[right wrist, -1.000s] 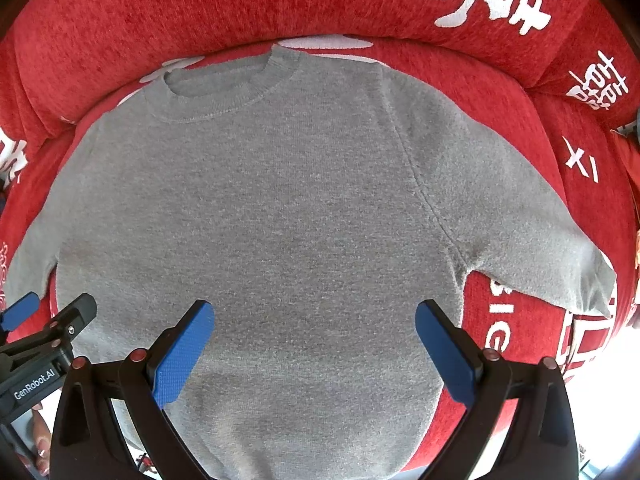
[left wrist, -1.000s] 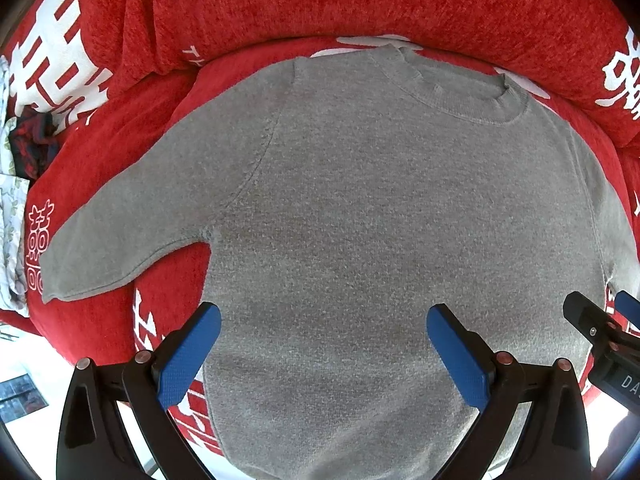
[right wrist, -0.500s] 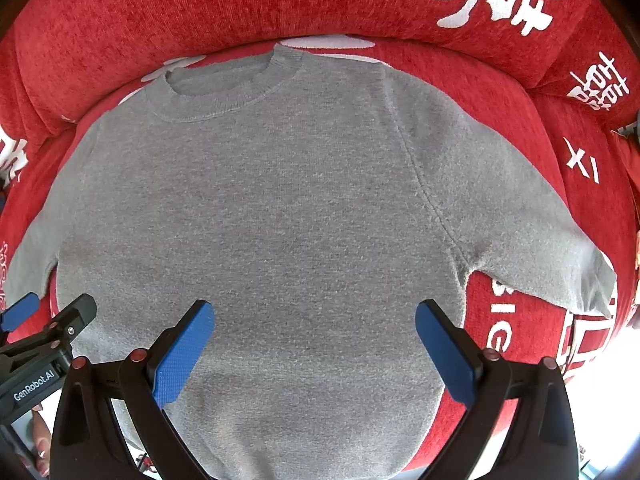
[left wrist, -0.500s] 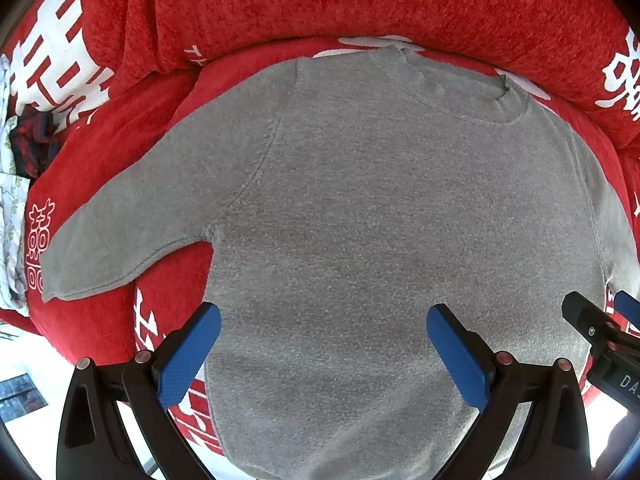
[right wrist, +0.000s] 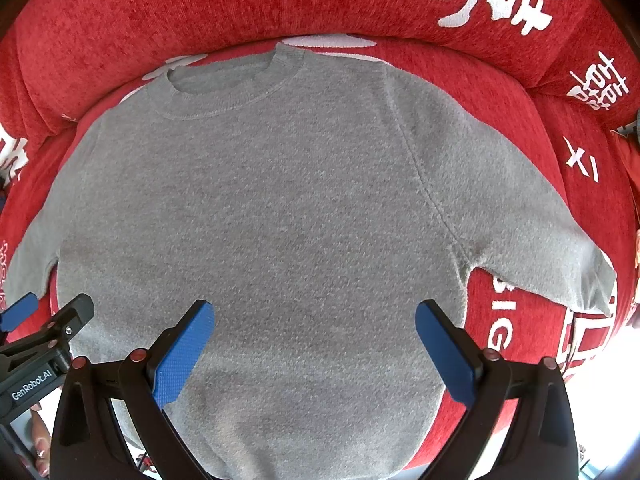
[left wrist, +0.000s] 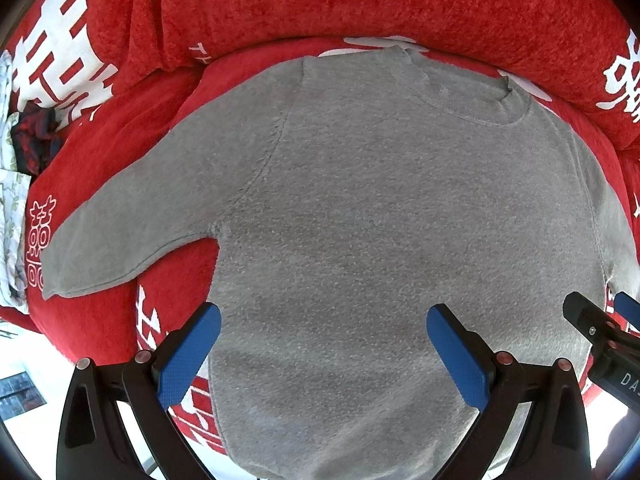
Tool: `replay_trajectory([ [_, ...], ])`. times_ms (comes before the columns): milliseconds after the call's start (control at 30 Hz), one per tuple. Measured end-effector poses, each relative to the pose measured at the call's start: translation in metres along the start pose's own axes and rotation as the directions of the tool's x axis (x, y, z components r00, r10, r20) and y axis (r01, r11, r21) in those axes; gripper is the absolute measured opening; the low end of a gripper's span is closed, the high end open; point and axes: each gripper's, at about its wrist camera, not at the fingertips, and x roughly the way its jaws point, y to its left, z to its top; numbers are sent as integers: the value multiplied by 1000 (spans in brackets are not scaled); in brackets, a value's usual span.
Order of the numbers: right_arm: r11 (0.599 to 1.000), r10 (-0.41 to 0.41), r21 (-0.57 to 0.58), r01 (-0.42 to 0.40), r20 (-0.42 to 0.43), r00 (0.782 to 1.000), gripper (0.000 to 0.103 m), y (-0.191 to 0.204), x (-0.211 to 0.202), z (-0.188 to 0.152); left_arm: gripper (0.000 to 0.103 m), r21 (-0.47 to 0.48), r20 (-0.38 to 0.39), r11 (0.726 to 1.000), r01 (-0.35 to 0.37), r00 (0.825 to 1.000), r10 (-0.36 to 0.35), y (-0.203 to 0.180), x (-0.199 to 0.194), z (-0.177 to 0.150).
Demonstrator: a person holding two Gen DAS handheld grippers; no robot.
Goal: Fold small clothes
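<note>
The grey sweater (left wrist: pixel 392 216) lies flat on the red sofa seat (left wrist: pixel 120 152), collar away, hem near, long axis front to back. Left gripper (left wrist: pixel 323 344) and right gripper (right wrist: pixel 314 338) hover spread wide, pinching nothing. Risk: a deep pinch likely snags sofa fabric, or one layer bunches.

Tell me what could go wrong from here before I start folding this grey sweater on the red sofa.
The grey sweater hangs its hem over the red sofa front edge, so a one-sided pull may slide it off. The left gripper and right gripper hover open and close together, so they could collide. Pinching mid-body might bunch the flat fabric.
</note>
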Motion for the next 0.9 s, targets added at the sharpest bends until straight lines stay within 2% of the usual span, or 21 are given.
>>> replay_trajectory([
  [600,1000,-6,-1,6,0,1000,101,8,-1,-2,103,-3,-27,1000,0,1000,0,8,3,-3],
  [833,1000,11,-1,-11,10,1000,101,14,-5,-3,103,-41,17,998,40,999,-39,24,6,-6],
  [900,1000,13,-13,-13,17,1000,101,18,-6,-4,103,-72,26,995,73,997,-71,33,8,-8],
])
